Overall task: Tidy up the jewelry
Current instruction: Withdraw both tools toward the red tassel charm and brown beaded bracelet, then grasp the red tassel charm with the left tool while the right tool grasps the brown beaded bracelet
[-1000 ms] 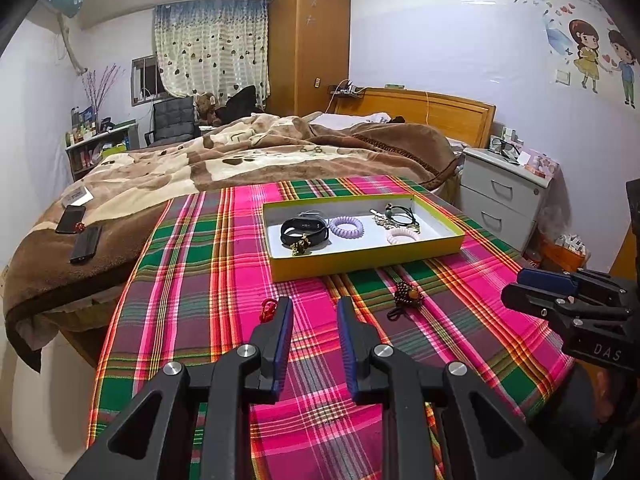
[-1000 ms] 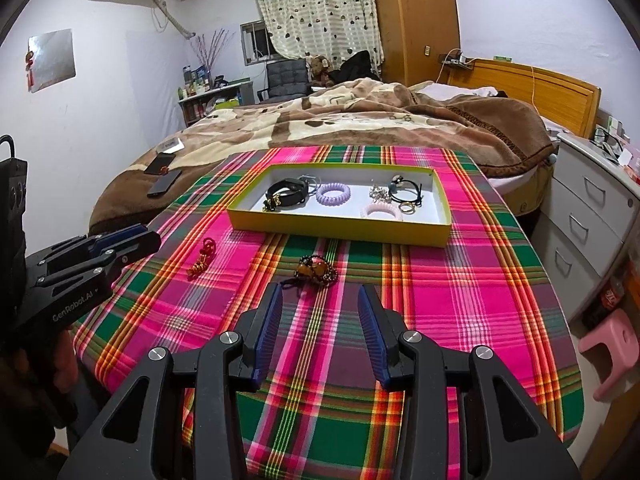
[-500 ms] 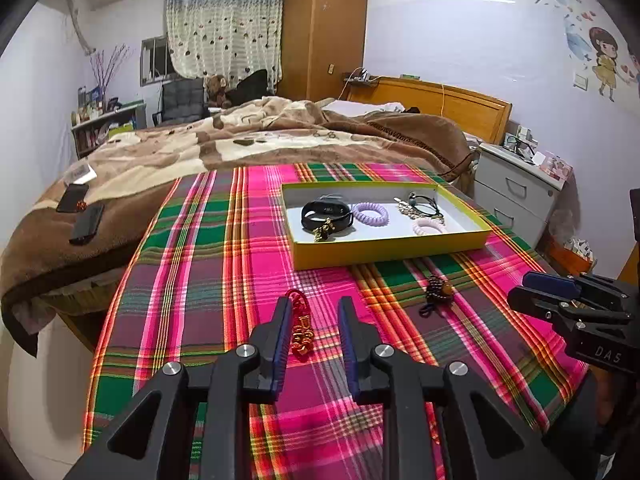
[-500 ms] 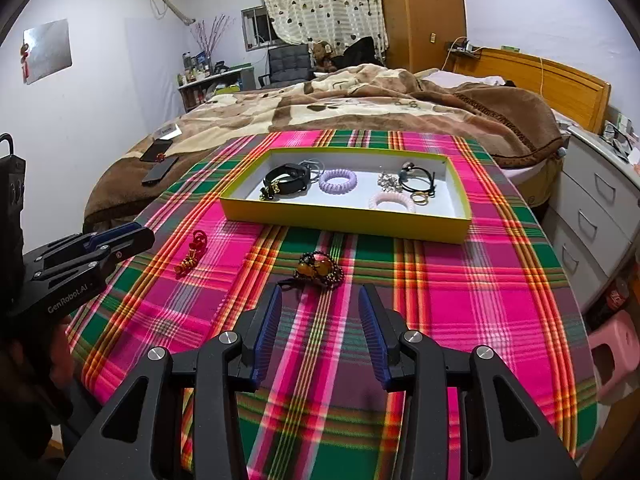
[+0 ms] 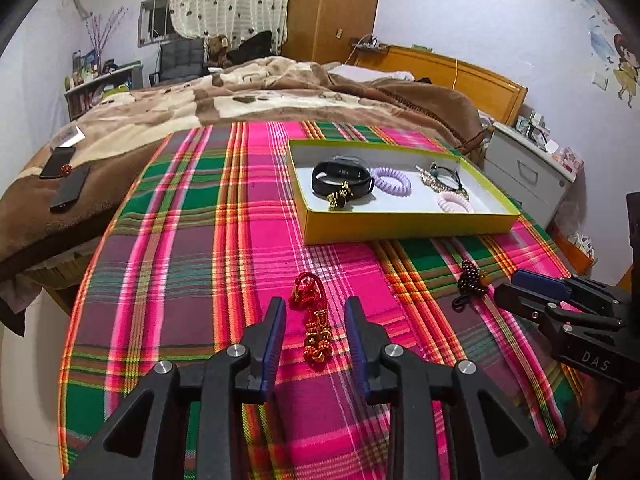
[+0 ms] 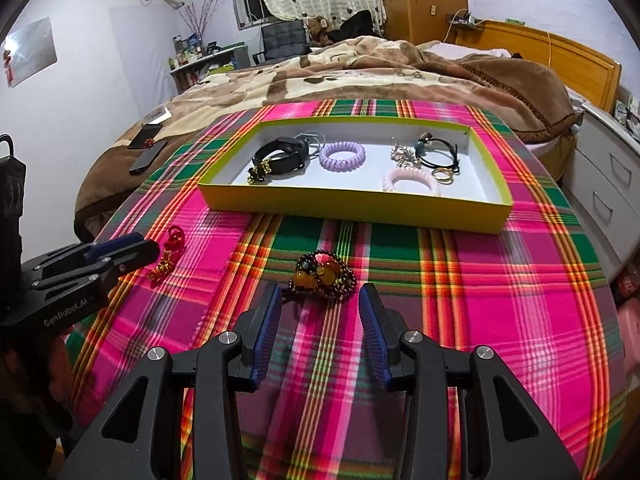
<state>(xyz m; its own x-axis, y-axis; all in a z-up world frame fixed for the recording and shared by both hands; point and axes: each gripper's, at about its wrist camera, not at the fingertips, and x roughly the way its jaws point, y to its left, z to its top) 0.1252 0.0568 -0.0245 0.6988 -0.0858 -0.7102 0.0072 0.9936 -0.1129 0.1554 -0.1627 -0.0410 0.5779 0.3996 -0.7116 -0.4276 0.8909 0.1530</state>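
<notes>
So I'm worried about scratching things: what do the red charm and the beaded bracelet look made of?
The red charm looks like knotted cord, matte and braided, ending in shiny gold-coloured pieces, possibly metal. The beaded bracelet has small dark glossy beads and larger translucent amber ones; whether resin, glass or stone is unclear.

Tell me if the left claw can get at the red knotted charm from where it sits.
Probably yes: the left claw is open, the red knotted charm lies between its fingers on the cloth, and nothing blocks it.
</notes>
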